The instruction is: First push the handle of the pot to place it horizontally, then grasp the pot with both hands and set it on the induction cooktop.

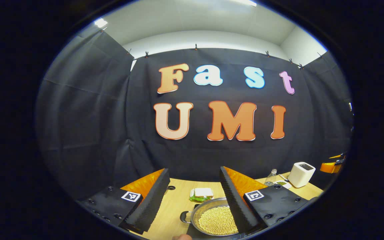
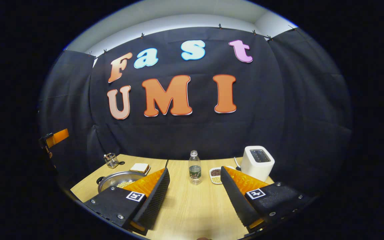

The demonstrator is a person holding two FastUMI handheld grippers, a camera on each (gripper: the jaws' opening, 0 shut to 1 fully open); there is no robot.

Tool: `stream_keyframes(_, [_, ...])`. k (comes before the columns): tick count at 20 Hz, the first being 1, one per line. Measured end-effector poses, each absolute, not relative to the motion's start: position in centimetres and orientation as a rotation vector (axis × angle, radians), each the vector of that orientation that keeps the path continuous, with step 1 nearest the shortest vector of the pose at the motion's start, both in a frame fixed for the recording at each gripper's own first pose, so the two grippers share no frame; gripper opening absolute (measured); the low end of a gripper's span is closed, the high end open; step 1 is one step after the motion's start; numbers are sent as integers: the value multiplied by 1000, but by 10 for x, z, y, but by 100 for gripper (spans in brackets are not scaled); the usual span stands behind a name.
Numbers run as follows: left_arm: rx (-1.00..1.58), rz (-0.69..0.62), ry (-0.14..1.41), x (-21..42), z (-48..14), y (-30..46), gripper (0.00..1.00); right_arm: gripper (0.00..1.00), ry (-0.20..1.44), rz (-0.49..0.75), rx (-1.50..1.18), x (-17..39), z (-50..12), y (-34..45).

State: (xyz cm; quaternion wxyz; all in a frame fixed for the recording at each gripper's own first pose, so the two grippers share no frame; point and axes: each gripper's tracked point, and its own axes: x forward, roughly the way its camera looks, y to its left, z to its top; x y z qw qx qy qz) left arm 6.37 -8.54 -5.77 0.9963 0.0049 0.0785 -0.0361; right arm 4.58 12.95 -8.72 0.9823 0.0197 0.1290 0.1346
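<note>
A: Ribbed pads face each other on the left gripper (image 1: 194,196), jaws spread wide, nothing between them but air and wood table (image 1: 175,206).
B: Pot position?
A: One steel pot (image 1: 212,216), shallow, filled with pale round beans (image 1: 218,220), sits on the table below and ahead, partly behind the left gripper's right-hand finger. One small loop handle (image 1: 185,217) shows on its left side. A dark slab under its near edge may be the cooktop; cannot tell.
B: Right gripper?
A: Right gripper (image 2: 195,193) also wide open, holding nothing, hanging above bare table. In its view the pot lies off to the left, half hidden by its left-hand finger.
B: Surroundings, counted?
A: One plate of sandwich (image 1: 202,193) just beyond the pot. One clear plastic bottle (image 2: 195,167), upright; label unreadable. One small dish (image 2: 216,175) of dark and light grains beside it. One white toaster (image 2: 258,162). One glass cup (image 2: 111,160) near the far left edge.
</note>
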Motion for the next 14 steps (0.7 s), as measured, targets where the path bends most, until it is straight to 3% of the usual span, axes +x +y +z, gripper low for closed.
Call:
stream_keyframes(3, [17, -16, 119, 48, -30, -42, 99, 95, 198, 231, -11, 36, -55, 88])
stream_keyframes(4, [25, 20, 95, 44, -19, -24, 99, 100, 173, 203, -24, 34, -46, 75])
stream_keyframes(5, [39, 51, 70, 39, -7, -7, 99, 95, 149, 176, -36, 34, -37, 61])
stream_keyframes(8, [39, 106, 3, 26, 18, 25, 99, 95, 114, 111, -31, 32, -24, 28])
stream_keyframes(14, [22, 100, -3, 25, 23, 23, 99, 95, 72, 51, -5, 31, -20, -1])
